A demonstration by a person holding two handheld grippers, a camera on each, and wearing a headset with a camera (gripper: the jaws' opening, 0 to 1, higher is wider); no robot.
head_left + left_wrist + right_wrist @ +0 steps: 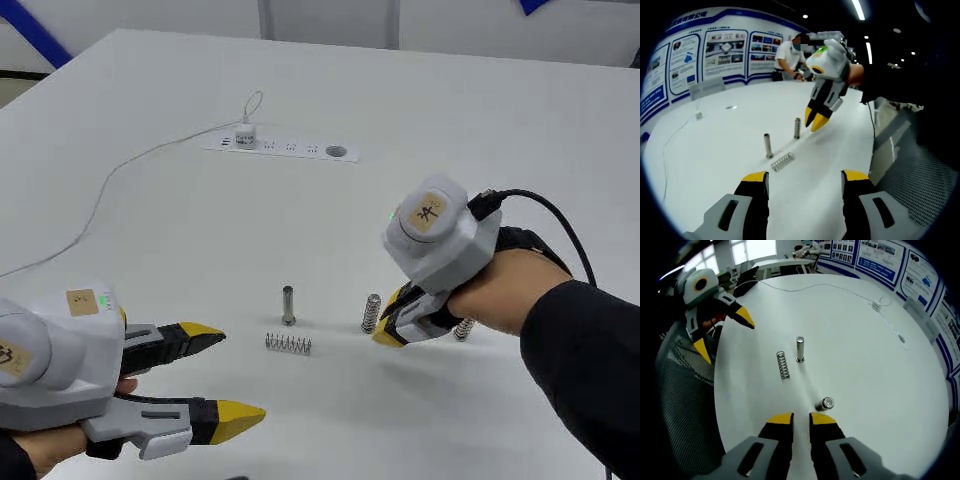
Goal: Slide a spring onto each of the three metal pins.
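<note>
Two sprung pins are noted centre right: first pin (371,313), second pin (463,328). Bare pin (288,305) stands mid-frame, loose spring (288,343) laid just below. Left gripper (235,370), lower left, is held wide, empty; right gripper (801,418) nearly closed, empty.

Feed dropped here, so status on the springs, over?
Left gripper open, empty. Right gripper shut beside sprung pin. Loose spring flat by bare pin. Nothing in the way.

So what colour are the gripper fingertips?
Yellow fingertips, black behind; clearest on the left gripper in the head view.
</note>
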